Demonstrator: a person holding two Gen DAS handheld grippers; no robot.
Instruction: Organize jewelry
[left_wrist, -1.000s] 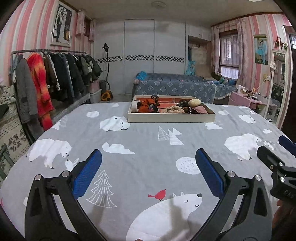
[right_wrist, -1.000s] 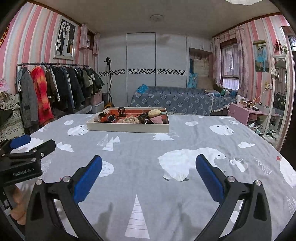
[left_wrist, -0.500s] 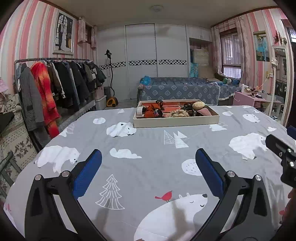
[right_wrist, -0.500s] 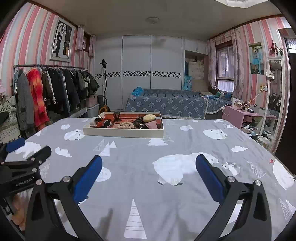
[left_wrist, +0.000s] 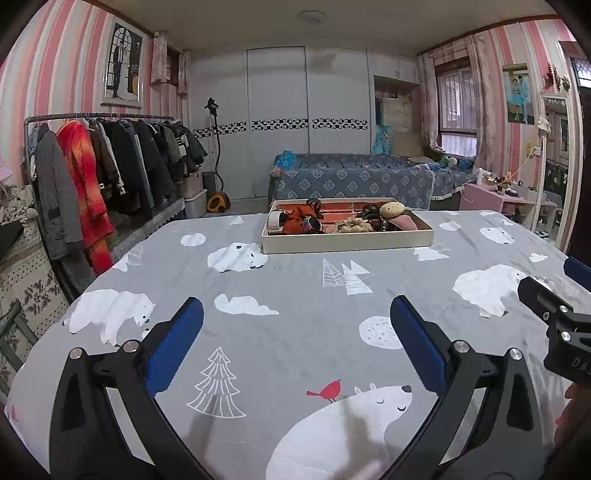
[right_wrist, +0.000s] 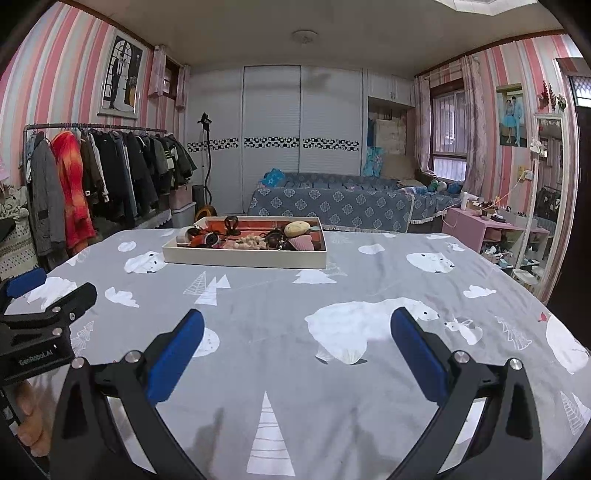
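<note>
A cream tray (left_wrist: 347, 242) with an orange inside stands at the far middle of the bed; it also shows in the right wrist view (right_wrist: 243, 257). It holds several hair ties, clips and a pink shell-shaped piece (right_wrist: 303, 242). My left gripper (left_wrist: 295, 343) is open and empty, low over the grey bedspread, well short of the tray. My right gripper (right_wrist: 295, 347) is open and empty too, beside it. Each gripper shows at the edge of the other's view: the right one (left_wrist: 554, 317) and the left one (right_wrist: 40, 310).
The grey bedspread (left_wrist: 295, 295) with polar bears covers the bed. A clothes rack (left_wrist: 99, 173) stands on the left, a blue sofa (left_wrist: 362, 181) behind, a pink table (right_wrist: 487, 229) and a mirror (right_wrist: 550, 199) on the right.
Both cameras have tilted up and drawn back a little, so the tray looks lower and farther. Both grippers stay open and empty.
</note>
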